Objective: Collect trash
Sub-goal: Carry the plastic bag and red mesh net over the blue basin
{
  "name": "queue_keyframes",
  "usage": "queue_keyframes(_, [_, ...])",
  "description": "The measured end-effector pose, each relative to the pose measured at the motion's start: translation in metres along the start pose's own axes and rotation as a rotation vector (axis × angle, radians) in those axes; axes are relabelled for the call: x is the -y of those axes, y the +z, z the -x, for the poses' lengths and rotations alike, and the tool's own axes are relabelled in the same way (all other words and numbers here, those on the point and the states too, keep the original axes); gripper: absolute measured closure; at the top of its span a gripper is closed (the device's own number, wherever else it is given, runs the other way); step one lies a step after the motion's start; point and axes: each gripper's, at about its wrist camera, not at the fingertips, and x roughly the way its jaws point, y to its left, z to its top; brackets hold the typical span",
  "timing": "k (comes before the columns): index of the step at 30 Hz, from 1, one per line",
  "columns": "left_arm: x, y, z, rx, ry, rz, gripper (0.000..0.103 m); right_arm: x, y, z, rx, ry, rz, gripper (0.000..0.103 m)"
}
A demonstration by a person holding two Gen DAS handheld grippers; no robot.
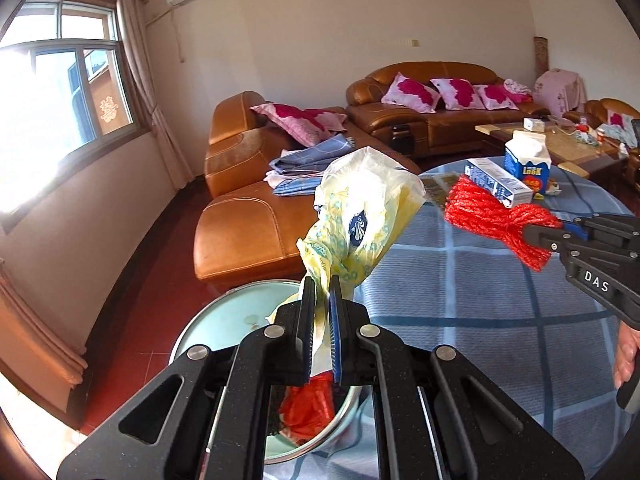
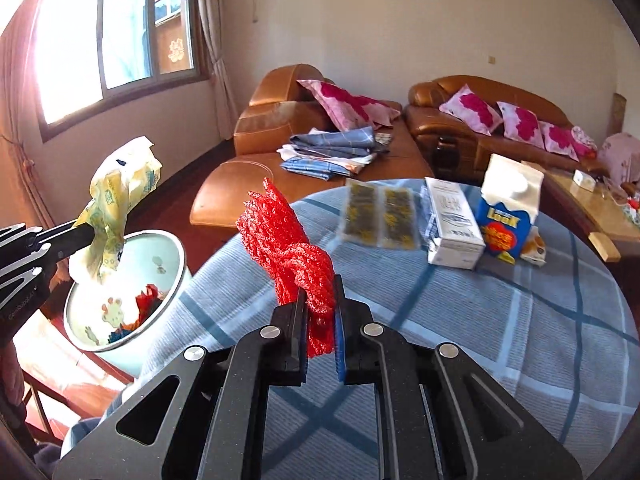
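My left gripper (image 1: 322, 284) is shut on a crumpled yellow plastic bag (image 1: 360, 216) and holds it above the pale blue trash bin (image 1: 224, 320), which holds red trash (image 1: 308, 404). In the right wrist view the bag (image 2: 116, 200) hangs over the bin's rim (image 2: 176, 248). My right gripper (image 2: 320, 284) is shut on a red foam net (image 2: 284, 236) above the blue checked tablecloth (image 2: 480, 340). The net also shows in the left wrist view (image 1: 492, 212), right of the bag.
On the table lie a white box (image 2: 452, 224), a blue milk carton (image 2: 508, 212) and two flat yellow packets (image 2: 380, 216). Beyond are brown leather sofas (image 2: 280, 120) with pink pillows and folded cloth, and a wooden coffee table (image 1: 560, 140).
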Motion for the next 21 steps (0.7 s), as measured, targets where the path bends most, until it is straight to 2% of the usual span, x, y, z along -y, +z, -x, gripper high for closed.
queue_keyframes(21, [-0.064,-0.016,0.006,-0.049,0.161,0.034,0.096,-0.076,0.014,-0.041,0.023,0.12,0.115,0.092])
